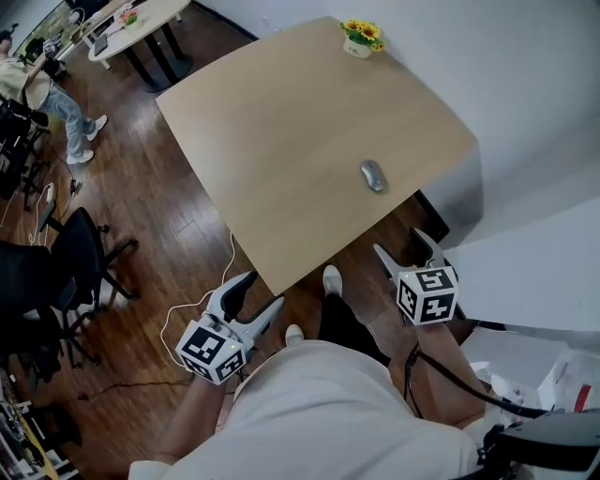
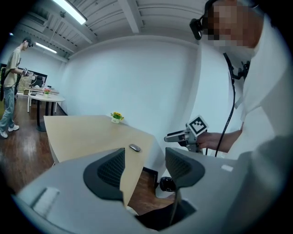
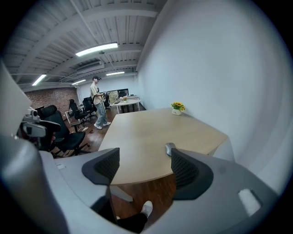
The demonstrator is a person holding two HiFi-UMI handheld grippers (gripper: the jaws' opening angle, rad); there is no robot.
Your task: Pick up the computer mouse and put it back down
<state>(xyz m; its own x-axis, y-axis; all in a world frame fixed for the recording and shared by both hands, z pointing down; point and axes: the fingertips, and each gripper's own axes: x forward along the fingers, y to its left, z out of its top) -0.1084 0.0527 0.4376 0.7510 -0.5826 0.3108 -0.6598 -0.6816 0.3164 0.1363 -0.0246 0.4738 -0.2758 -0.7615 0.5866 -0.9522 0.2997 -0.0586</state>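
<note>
- The left gripper point(image 1: 264, 289) hangs low at the near left, off the table's near edge and above the wood floor point(image 1: 159, 216). Its own view shows the jaws spread wide with nothing between the pads, only the table corner and the floor beyond.
- The right gripper point(image 1: 397, 242) is held at the near right, just short of the table's point(image 1: 281, 122) near right edge. Its jaws are likewise wide apart and empty.
- The computer mouse point(image 1: 373, 175) lies flat on the tabletop close to that near right edge. It touches neither gripper and is nearer the right one. In the right gripper view it shows just past the tip of the right jaw.
- Only the left gripper view shows the right gripper from the side, gripped in a hand with a black cable running up the person's front.
- Only the head view gives the tabletop's whole outline, with a small pot of yellow flowers point(image 1: 361, 37) at the far corner.
- A broad stretch of bare wood top lies left of the mouse and beyond it.
- To the right of the mouse the table edge comes soon, and the white wall point(image 1: 525, 94) stands close past it.
- At the far left, well apart from the table, are black office chairs point(image 1: 75, 253), a standing person point(image 1: 47, 89) and a white table point(image 1: 141, 23).
</note>
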